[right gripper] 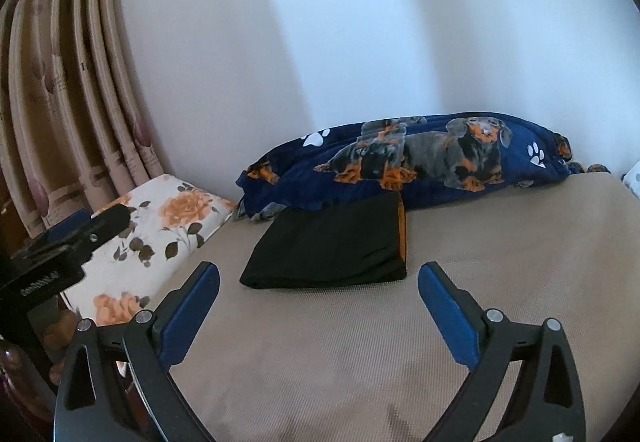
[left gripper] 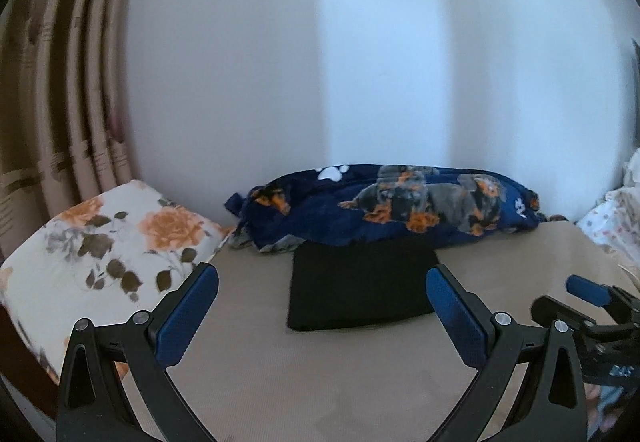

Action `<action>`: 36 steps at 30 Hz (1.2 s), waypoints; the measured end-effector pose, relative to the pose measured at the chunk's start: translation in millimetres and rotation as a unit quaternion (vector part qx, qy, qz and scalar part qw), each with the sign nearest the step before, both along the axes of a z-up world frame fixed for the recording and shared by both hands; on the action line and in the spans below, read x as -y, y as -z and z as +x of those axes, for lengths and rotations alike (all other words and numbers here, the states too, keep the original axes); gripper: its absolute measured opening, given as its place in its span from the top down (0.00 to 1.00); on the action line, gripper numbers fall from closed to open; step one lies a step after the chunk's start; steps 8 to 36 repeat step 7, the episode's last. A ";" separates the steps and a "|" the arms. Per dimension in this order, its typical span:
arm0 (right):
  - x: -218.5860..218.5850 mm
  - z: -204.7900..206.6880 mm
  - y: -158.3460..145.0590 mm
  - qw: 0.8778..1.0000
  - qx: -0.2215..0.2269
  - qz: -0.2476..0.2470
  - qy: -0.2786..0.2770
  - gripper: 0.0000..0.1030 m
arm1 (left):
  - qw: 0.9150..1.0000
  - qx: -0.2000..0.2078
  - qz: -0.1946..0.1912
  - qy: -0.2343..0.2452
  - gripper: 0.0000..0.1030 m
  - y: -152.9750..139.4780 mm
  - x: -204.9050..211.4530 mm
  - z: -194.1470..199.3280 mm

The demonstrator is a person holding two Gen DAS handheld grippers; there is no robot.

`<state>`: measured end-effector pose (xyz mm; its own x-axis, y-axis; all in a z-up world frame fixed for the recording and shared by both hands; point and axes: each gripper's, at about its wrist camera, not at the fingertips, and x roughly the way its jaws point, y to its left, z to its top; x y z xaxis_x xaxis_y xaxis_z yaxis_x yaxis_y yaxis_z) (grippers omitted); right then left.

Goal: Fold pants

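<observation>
Black pants [left gripper: 360, 288] [right gripper: 328, 246]: folded into a compact, flat, roughly rectangular stack, lying on the tan surface. Far edge touches, possibly tucks slightly under, the navy dog-print blanket behind it. Orange strip visible along the stack's right edge (right wrist view only). Near edge is a smooth fold; fabric unwrinkled.

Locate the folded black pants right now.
In both wrist views, the pants lie centre on the beige bed, against the dog-print blanket, right of the floral pillow.

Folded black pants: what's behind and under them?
Behind the folded black pants lies a navy dachshund-print blanket, overlapping their far edge. Under them, the beige bed surface; anything beneath the pants is covered.
</observation>
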<state>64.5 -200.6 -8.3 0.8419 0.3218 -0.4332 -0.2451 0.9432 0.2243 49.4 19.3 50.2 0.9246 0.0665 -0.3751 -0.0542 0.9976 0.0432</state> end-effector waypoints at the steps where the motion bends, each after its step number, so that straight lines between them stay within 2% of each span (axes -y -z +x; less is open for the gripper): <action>1: -1.4 -1.5 0.1 1.000 0.000 -0.001 -0.002 0.03 | 1.000 -0.001 -0.003 -0.004 0.00 1.5 -1.0 -0.6; 7: -9.5 -1.5 4.5 1.000 -0.008 -0.011 -0.015 0.03 | 0.999 -0.020 -0.003 -0.028 0.00 9.1 -8.5 3.6; 36: -9.5 -1.5 4.5 1.000 -0.008 -0.011 -0.015 0.03 | 0.999 -0.020 -0.003 -0.028 0.00 9.1 -8.5 3.6</action>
